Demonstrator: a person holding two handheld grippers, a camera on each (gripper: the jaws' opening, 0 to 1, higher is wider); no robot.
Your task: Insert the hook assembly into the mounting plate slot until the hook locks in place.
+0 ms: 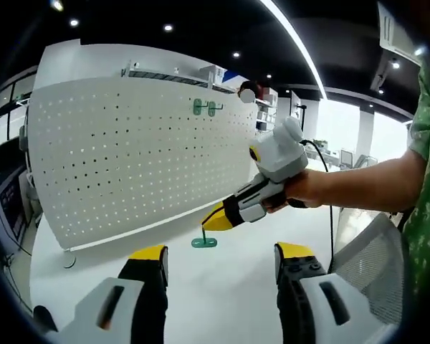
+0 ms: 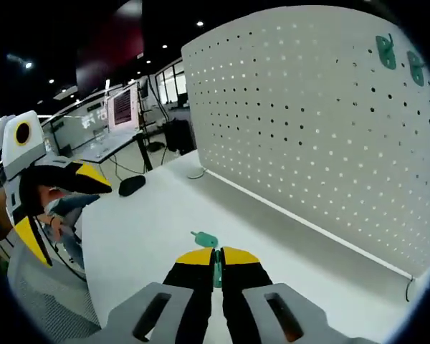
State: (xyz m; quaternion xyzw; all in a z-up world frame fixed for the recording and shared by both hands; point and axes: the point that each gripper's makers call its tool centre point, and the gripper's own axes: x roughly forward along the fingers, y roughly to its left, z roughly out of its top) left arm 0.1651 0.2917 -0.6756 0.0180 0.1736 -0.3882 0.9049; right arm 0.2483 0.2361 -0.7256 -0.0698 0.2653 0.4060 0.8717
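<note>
1. Right gripper [image 2: 216,259] clamped on green hook [image 2: 213,252], base poking past the jaw tips above white table [image 2: 136,229].
2. Left gripper [image 1: 221,254] spread apart, holding nothing.
3. Pegboard [image 2: 322,122] upright beyond, two green hooks [image 2: 399,57] mounted high up.
4. No legible writing.

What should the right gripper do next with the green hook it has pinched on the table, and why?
Probably lift it straight up off the table. The right gripper has its jaws closed on the green hook, whose base sits low by the white surface, while the pegboard with two hooks already hung stands apart, higher up. The left gripper is open, holding nothing.
</note>
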